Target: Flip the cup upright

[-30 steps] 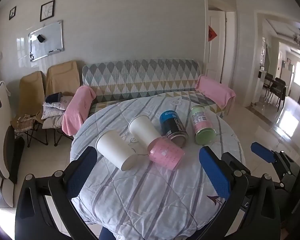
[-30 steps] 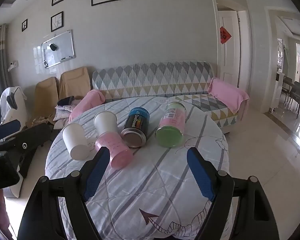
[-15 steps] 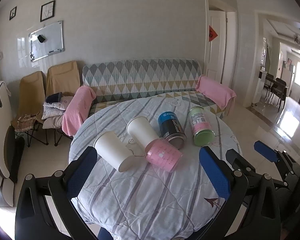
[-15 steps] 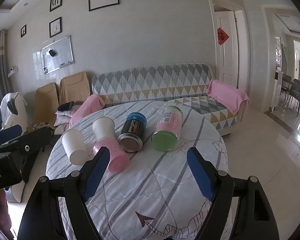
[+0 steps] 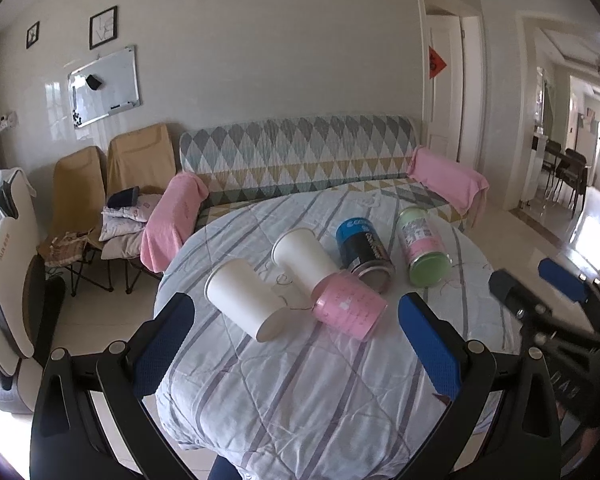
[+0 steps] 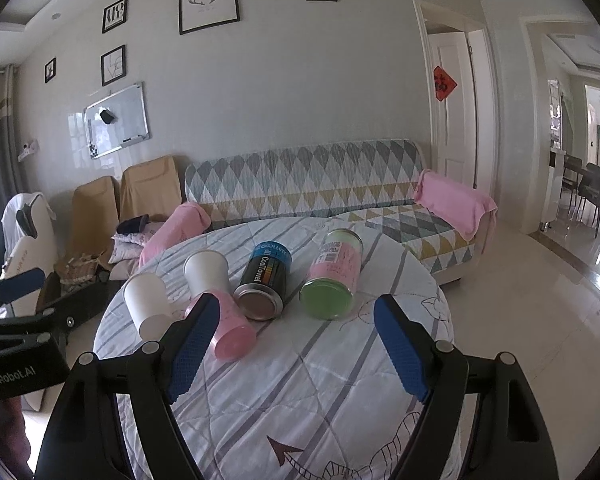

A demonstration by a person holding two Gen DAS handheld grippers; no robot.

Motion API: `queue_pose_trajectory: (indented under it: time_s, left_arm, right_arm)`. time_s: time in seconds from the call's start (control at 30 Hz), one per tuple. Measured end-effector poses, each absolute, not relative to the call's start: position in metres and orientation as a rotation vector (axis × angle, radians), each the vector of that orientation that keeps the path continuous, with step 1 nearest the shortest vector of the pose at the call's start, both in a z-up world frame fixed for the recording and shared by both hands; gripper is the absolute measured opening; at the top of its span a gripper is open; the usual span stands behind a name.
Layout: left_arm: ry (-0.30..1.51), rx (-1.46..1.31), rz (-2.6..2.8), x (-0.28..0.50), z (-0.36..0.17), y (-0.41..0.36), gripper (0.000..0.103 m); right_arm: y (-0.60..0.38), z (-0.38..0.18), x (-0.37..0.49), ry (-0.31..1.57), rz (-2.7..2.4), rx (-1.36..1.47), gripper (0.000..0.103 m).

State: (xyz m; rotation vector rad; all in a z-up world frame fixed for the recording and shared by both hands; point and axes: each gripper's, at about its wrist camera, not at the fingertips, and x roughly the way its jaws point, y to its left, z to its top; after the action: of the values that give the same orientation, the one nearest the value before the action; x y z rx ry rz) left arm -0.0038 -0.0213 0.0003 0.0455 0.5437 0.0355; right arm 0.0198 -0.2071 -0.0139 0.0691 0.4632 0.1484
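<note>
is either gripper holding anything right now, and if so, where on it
Nothing is held. The left hand-held gripper and right hand-held gripper both hang open above the table, apart from the cups lying on it.

Both grippers hung above the near edge, jaws spread wide and empty: left gripper [image 5: 296, 328] pointed toward 12 o'clock, right gripper [image 6: 296, 344] likewise.
</note>
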Motion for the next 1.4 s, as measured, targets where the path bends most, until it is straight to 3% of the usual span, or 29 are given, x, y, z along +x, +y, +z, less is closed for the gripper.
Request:
queue_pose_trajectory:
  time_s: [1.4]
  left_arm:
    - [0.602,0.005,0.054,0.012,-0.023,-0.001,0.103]
  right_arm:
    - [-0.194,-0.025,0.040,0.497,0.189,0.051,0.081]
